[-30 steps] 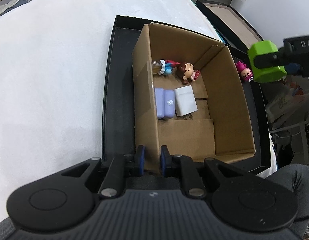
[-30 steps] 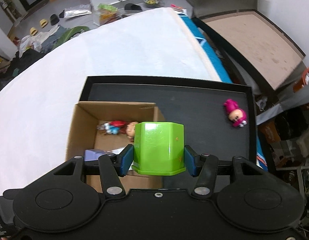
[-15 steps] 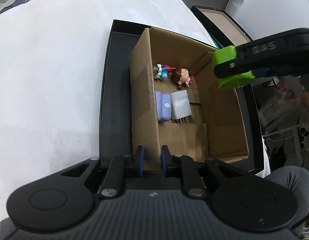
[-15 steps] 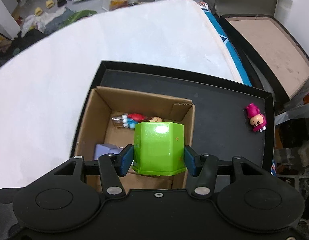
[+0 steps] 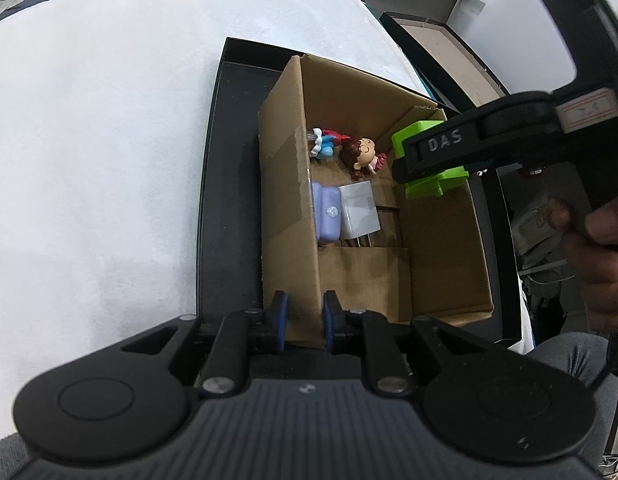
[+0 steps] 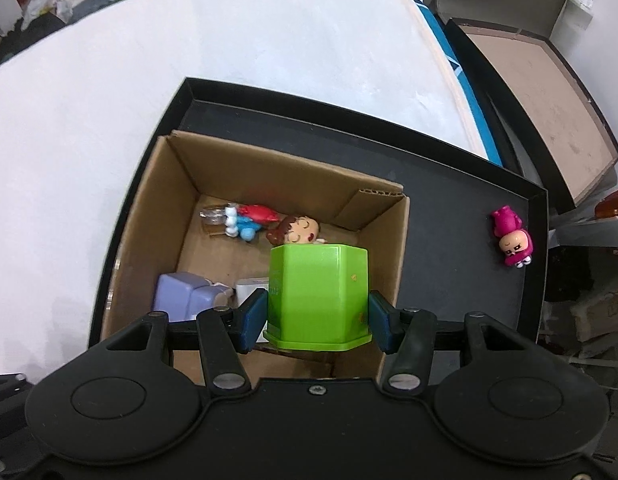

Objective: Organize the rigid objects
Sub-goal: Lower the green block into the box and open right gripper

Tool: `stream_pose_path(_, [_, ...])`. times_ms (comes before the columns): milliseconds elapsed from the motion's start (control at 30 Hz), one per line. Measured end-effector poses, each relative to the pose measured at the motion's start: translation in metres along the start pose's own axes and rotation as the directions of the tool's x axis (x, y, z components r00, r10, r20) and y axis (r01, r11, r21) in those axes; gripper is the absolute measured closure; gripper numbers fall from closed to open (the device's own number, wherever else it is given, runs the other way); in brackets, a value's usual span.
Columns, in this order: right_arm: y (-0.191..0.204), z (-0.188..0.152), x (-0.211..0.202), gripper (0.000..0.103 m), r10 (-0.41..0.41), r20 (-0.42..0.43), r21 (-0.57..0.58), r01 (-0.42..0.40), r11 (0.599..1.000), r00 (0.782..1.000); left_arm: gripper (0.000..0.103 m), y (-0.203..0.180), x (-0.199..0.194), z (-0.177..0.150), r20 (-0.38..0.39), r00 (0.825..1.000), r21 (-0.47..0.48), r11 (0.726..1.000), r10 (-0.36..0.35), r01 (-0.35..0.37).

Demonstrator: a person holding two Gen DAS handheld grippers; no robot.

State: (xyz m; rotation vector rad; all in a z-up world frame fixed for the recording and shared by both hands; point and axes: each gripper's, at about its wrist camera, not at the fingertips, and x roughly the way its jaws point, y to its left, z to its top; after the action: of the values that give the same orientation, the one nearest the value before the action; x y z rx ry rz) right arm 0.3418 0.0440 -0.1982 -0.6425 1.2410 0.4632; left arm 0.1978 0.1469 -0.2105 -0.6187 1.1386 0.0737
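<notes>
Only the right wrist view shows the pink figurine (image 6: 511, 242) on the black tray (image 6: 449, 216); right gripper (image 6: 317, 322) grasps the green hexagonal container (image 6: 319, 292) over the cardboard box (image 6: 269, 168), whose near-left wall the left gripper (image 5: 303, 322) pinches

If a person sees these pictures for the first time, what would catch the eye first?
Probably the bright green container, clamped in the right gripper over the open cardboard box. Next, the small toy figures lying at the box's far end, and the pink figure lying alone on the black tray outside the box.
</notes>
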Motion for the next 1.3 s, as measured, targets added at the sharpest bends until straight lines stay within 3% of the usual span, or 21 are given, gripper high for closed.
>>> stream_pose_path(200, [0.011, -0.001, 0.005, 0.049, -0.041, -0.012, -0.048, 0.041, 0.998, 0.999, 0.086, 0.000, 0.000, 0.001, -0.001, 1.000, -0.002, 1.000, 0.001, -0.001])
stream_pose_path(1300, [-0.057, -0.016, -0.041, 0.046, 0.117, 0.062, 0.075, -0.122, 0.990, 0.991, 0.087, -0.004, 0.000, 0.001, 0.000, 0.999, -0.009, 0.999, 0.040, -0.040])
